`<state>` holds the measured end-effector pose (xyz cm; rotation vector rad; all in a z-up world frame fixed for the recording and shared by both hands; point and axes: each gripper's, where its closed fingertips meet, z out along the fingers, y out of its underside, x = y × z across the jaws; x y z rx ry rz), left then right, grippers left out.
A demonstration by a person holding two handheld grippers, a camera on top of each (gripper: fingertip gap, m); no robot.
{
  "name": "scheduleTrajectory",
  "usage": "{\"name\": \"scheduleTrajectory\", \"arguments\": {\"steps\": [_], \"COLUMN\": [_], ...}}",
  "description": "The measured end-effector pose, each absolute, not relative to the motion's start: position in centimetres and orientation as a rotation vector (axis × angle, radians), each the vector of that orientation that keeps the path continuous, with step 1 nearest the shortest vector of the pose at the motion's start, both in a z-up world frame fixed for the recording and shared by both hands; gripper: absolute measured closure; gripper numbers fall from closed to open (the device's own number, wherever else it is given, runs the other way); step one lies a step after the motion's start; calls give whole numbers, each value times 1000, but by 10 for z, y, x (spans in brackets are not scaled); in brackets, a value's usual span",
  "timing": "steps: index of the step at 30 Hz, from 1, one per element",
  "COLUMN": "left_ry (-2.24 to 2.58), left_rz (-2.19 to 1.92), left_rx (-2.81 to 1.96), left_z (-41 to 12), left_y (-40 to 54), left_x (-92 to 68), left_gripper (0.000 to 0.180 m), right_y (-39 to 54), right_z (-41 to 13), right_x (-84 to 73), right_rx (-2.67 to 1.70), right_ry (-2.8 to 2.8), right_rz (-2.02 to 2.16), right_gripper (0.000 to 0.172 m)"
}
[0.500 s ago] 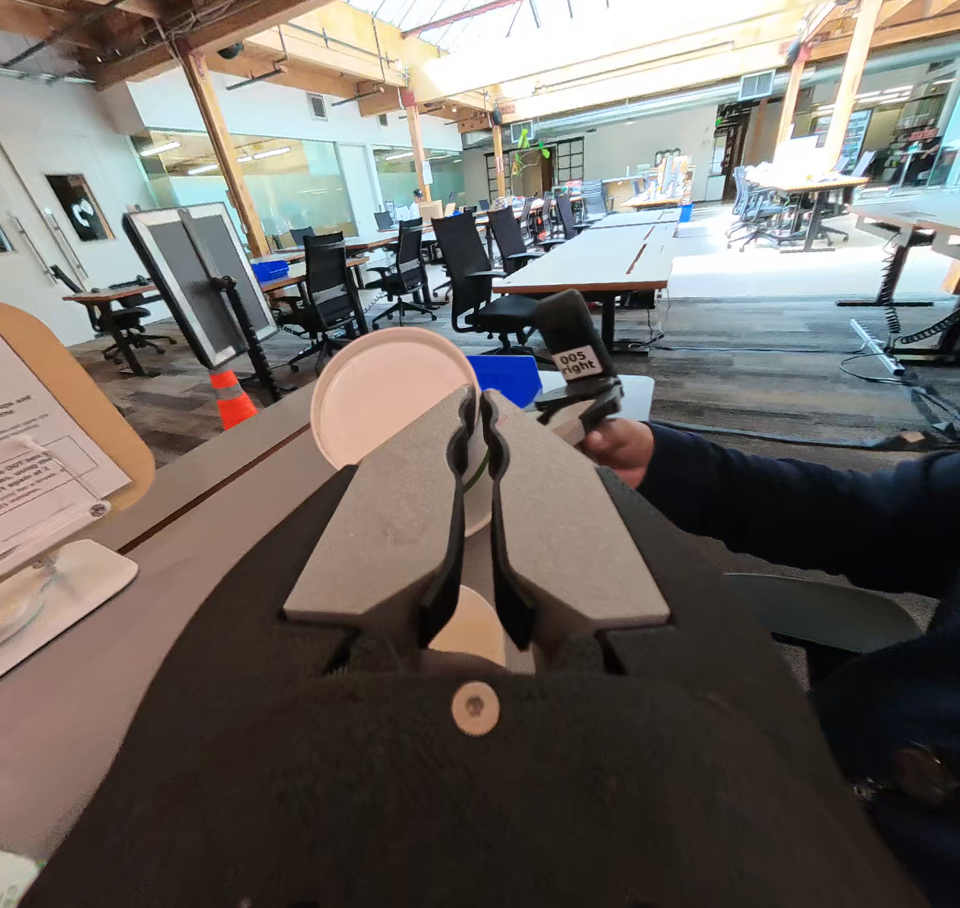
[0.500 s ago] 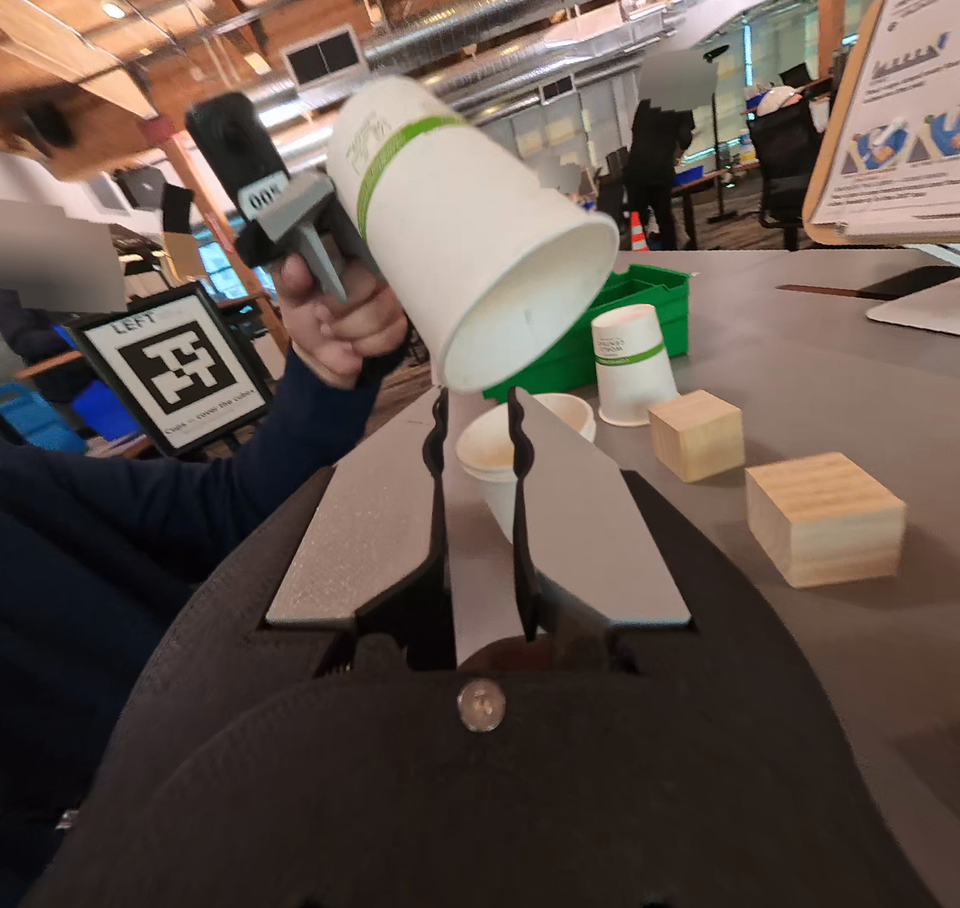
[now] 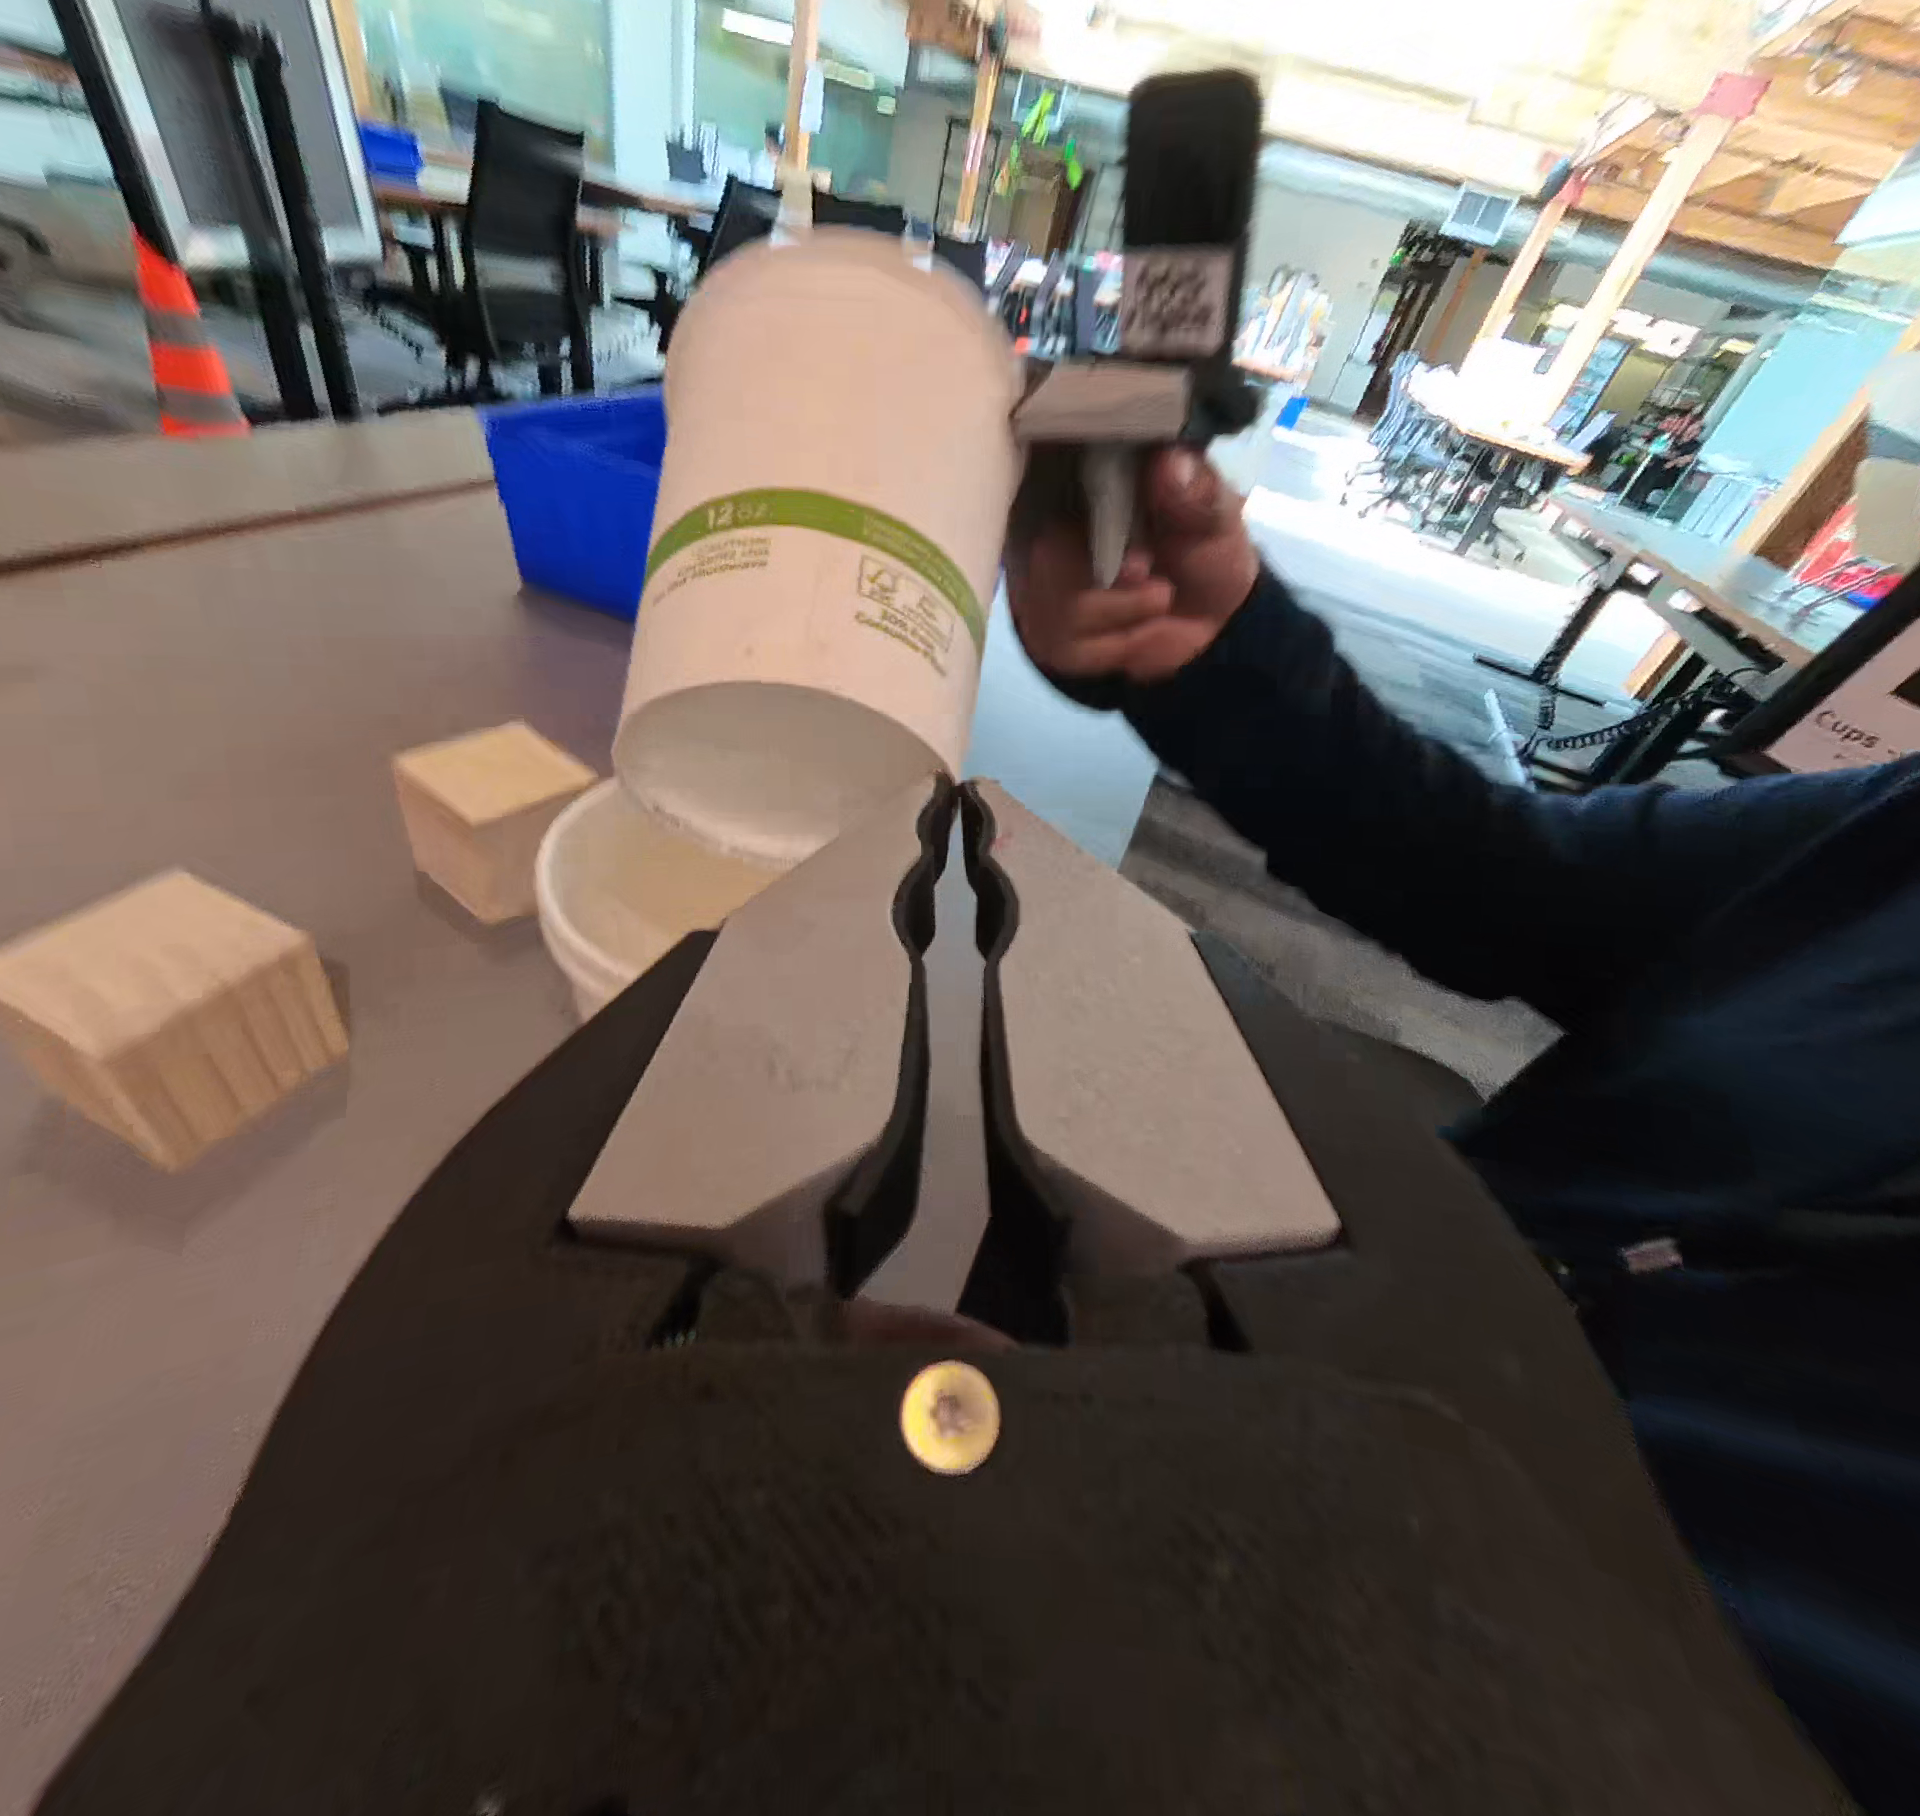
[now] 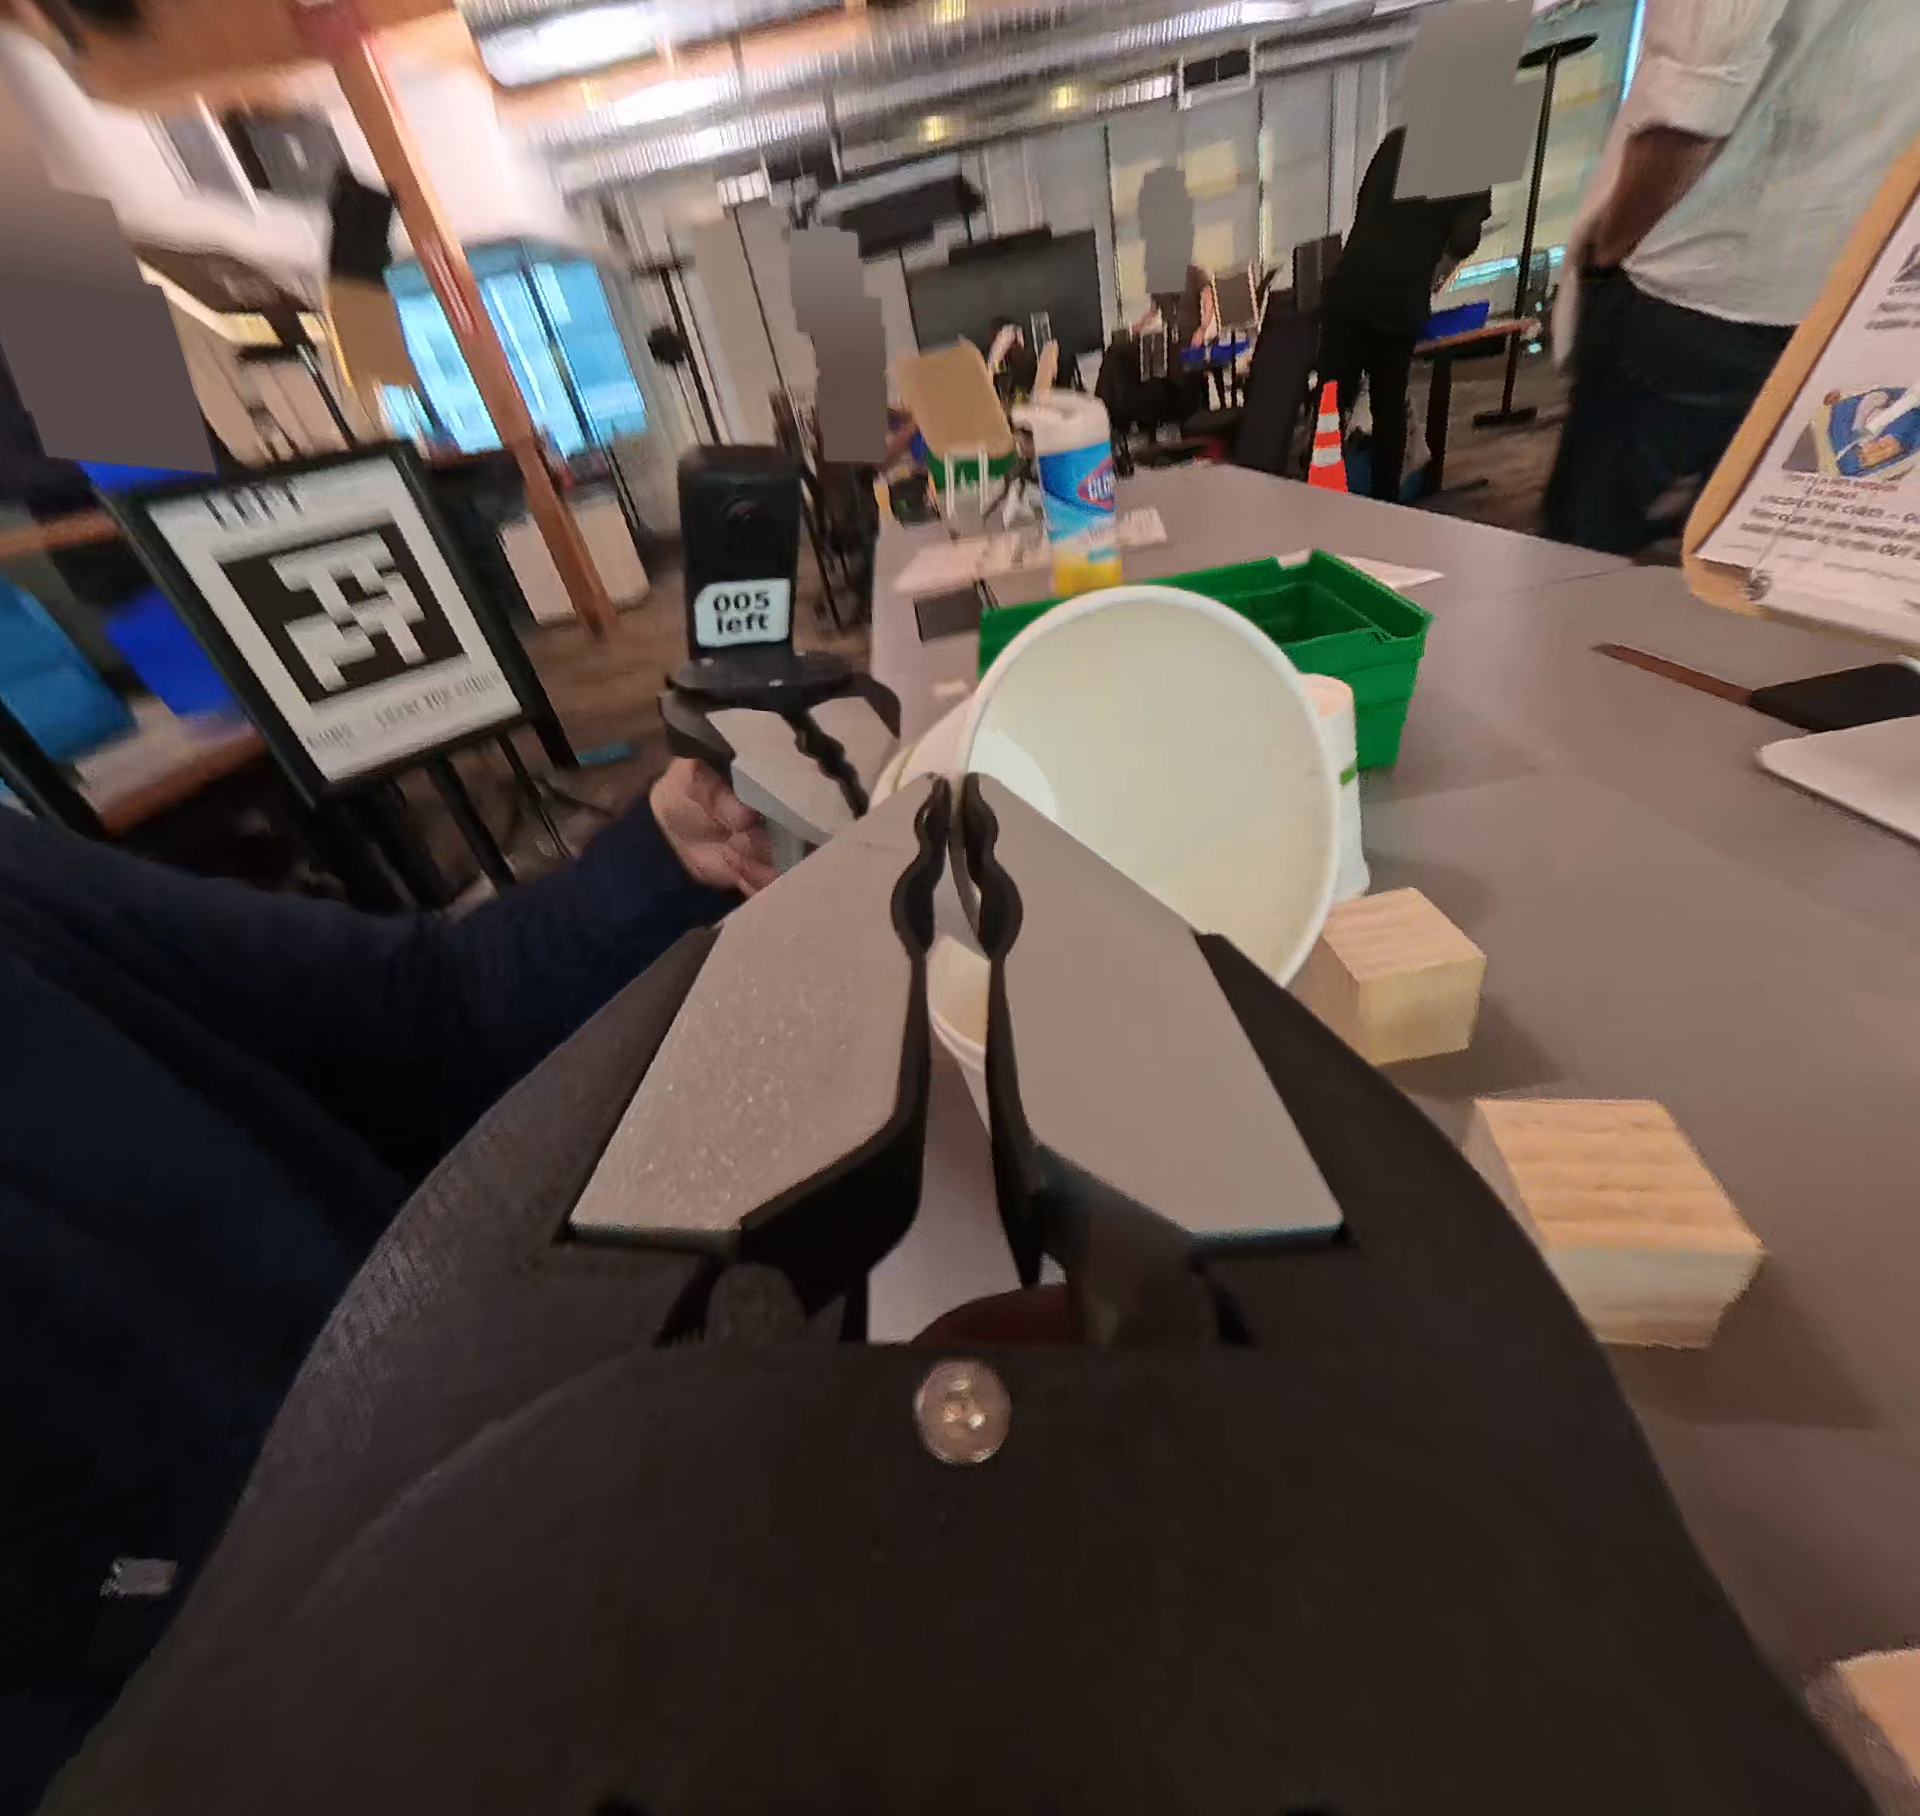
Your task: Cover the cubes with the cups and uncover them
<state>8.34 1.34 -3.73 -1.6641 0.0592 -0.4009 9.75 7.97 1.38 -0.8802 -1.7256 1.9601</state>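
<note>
A white paper cup with a green band [image 3: 831, 478] hangs tilted above the grey table [image 3: 208, 675], between my two grippers. My left gripper [image 3: 956, 798] is shut, its fingertips at the lip of the cup's base. My right gripper [image 4: 956, 798] is shut on the rim of the cup [image 4: 1153, 779], whose mouth faces its camera. It also shows in the left wrist view [image 3: 1039, 405] at the cup's wide end. Two wooden cubes [image 3: 488, 821] [image 3: 166, 1018] lie bare on the table below. They also show in the right wrist view [image 4: 1392, 977] [image 4: 1610, 1236].
An upright stack of white cups [image 3: 623, 893] stands under the held cup. An upside-down cup [image 4: 1340, 790] and a green bin [image 4: 1340, 644] lie behind. A blue bin [image 3: 582, 488] is at the table's far side. A clipboard sign [image 4: 1829, 478] stands on the right. People stand farther back.
My right gripper stood open below the cup and has shut on its rim. My left gripper stayed shut on the base and swung down toward the table. The cup tilted in its grasp.
</note>
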Motion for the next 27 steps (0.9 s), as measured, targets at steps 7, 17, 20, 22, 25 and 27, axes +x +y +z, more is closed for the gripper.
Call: {"name": "scheduleTrajectory", "arguments": {"steps": [7,17,20,22,25,27], "left_ry": [23,-205,-231,-197,-172,-180], "left_rz": [-305,19,164,215,303,368], "left_rx": [-1806,-1702,-1762,-1796,-1856,-1908], "left_z": [-81,-53,-61,-63,-66,-69], "left_y": [10,-26,-22,-15,-1,8], "left_x": [71,-8,-38,-51,-78,-102], "left_gripper": [163,156,153,151,151,150], "right_y": [63,30,29,28,31,39], "right_z": [0,-22,-33,-30,-21,-17], "right_x": [88,86,78,79,84,86], "right_rx": [-684,-655,-673,-697,-745,-782], "right_ry": [-2060,-2356,-2308,-2260,-2197,-2148], "right_rz": [1217,931,925,1023,1206,1282], "right_gripper": [172,170,167,169,172,172]}}
